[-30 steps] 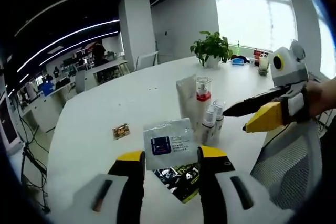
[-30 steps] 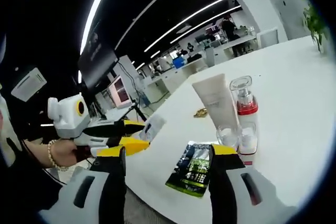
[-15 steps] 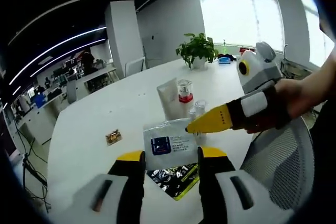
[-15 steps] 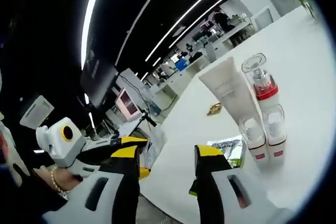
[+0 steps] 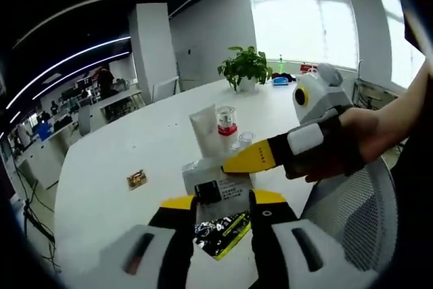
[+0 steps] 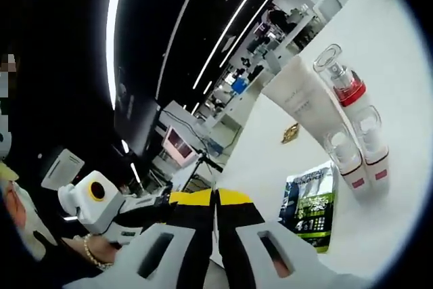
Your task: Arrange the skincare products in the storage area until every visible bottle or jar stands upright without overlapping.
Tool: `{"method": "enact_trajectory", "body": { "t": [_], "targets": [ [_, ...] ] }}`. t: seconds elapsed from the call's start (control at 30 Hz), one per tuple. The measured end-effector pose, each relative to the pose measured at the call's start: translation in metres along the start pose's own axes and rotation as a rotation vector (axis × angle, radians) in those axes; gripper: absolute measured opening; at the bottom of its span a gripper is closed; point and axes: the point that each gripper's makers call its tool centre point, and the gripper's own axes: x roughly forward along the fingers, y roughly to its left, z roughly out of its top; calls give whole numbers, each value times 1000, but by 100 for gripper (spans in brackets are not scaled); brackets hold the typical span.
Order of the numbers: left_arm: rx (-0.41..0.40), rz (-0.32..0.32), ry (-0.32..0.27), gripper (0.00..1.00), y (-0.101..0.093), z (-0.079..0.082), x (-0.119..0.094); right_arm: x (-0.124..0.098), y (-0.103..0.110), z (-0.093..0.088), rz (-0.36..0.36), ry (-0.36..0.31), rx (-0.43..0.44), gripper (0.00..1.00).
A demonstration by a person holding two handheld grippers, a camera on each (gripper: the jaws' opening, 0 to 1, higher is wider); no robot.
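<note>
White sachet (image 5: 216,186) between left hand-held gripper (image 5: 222,202) jaws.

white sachet (image 5: 215,187) partly hidden by tongs, small packet (image 5: 137,179) unreadable

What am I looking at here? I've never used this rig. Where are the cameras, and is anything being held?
There is no robot arm: a person holds a two-jaw gripper in each hand, and each gripper carries a fisheye camera looking along its own yellow-tipped jaws. In the left gripper view, the left gripper holds a white packet, and the right gripper comes in from the right, its tip at the packet's top edge. The right gripper view shows that gripper's jaws closed together; I can't tell whether they pinch the packet. On the white table stand a tube, a pump bottle and two small bottles. A green packet lies flat.
</note>
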Motion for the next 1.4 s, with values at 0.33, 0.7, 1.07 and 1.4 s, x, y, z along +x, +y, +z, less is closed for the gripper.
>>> {"method": "enact_trajectory", "body": {
  "t": [0.33,0.7,1.07,1.4],
  "targets": [
    [-143,-23,-12,32,12,-6,-5,-6,0,4,-1,-5,6,1],
    [-340,-147,-85,27,17,-1,-15,-5,17,10,91,5,-4,1],
    [-537,-315,-178,19,18,10,-28,-2,29,18,164,-7,55,1],
    [-664,-307,-241,2,28,8,-31,1,35,17,192,12,64,1]
  ]
}}
